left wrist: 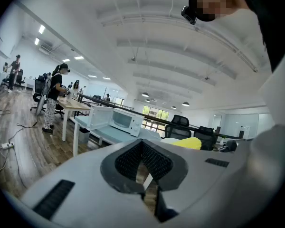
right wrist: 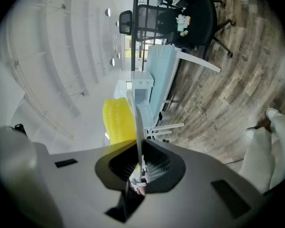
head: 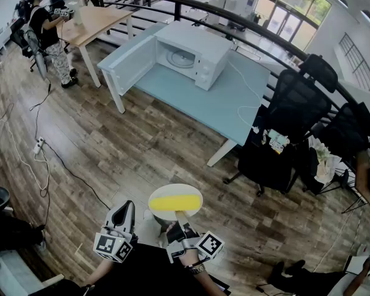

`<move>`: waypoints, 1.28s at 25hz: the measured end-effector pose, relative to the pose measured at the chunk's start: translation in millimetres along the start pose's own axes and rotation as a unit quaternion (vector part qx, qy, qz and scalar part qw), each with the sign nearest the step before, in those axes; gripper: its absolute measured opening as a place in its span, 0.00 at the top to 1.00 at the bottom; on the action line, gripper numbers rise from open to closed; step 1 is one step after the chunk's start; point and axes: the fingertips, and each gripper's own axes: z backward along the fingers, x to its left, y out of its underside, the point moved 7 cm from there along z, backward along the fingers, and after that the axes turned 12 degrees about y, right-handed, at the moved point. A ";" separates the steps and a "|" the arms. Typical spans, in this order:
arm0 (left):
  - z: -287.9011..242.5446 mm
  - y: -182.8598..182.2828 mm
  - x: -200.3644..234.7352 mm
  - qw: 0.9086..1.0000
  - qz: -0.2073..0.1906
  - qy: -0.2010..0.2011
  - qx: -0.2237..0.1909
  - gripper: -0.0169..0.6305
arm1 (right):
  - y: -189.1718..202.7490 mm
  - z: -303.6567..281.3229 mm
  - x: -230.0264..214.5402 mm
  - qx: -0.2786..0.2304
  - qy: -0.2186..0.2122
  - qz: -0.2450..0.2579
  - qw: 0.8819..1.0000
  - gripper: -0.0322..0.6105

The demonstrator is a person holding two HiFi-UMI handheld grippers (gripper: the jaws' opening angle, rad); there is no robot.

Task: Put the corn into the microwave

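Observation:
A yellow corn cob (head: 174, 202) lies on a white plate (head: 176, 189), low in the head view above the wooden floor. My right gripper (head: 180, 218) is shut on the plate's near rim; in the right gripper view the plate (right wrist: 136, 120) runs edge-on between the jaws with the corn (right wrist: 118, 120) to its left. Beside the plate, my left gripper (head: 124, 212) holds nothing and its pads meet. From it the corn (left wrist: 187, 143) shows to the right. The white microwave (head: 188, 54) stands far off on a light blue table (head: 234, 100), door (head: 132, 57) swung open.
Black office chairs (head: 290, 122) stand right of the blue table. A person (head: 46, 29) works at a wooden desk (head: 95, 20) at the back left. Cables and a power strip (head: 38, 145) lie on the floor at the left. A dark railing (head: 246, 23) runs behind the table.

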 end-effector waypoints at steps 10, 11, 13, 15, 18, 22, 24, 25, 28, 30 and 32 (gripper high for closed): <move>-9.1 -9.8 -26.3 0.999 -0.021 0.022 -0.021 0.97 | -16.3 12.1 1.5 -0.017 0.008 0.016 1.000 0.90; -9.1 -13.3 -24.5 0.999 -0.022 0.025 -0.024 0.97 | -14.6 11.5 4.9 -0.018 0.005 0.019 1.000 0.90; -6.3 -18.8 -20.4 0.999 -0.022 0.028 -0.026 0.97 | -8.1 10.8 10.8 -0.019 -0.004 0.022 1.000 0.90; -2.7 -21.0 -14.2 0.999 -0.019 0.029 -0.029 0.97 | -1.0 7.4 13.1 -0.017 -0.007 0.028 0.999 0.90; 4.5 -18.5 -2.6 0.999 -0.003 0.026 -0.028 0.97 | 11.5 -0.9 13.9 -0.015 0.009 0.040 0.999 0.90; 14.8 -14.1 9.3 0.999 0.006 0.026 -0.022 0.97 | 29.6 -7.8 8.9 -0.009 0.019 0.019 1.000 0.90; 17.0 -16.0 15.9 0.999 0.003 0.031 -0.022 0.97 | 35.7 -11.9 10.0 -0.010 0.017 0.023 1.000 0.90; 17.7 -17.5 19.2 0.999 0.000 0.034 -0.023 0.97 | 38.2 -14.1 11.6 -0.012 0.014 0.028 0.999 0.90; 19.5 -22.8 30.2 0.999 -0.008 0.039 -0.031 0.97 | 44.8 -21.3 16.5 -0.021 0.019 0.034 0.999 0.90; 23.1 -24.2 38.8 0.999 -0.011 0.039 -0.035 0.97 | 50.0 -28.0 19.8 -0.026 0.020 0.034 0.999 0.90; 28.4 -24.6 47.7 0.998 -0.015 0.038 -0.039 0.97 | 56.8 -33.9 20.6 -0.031 0.023 0.029 0.999 0.90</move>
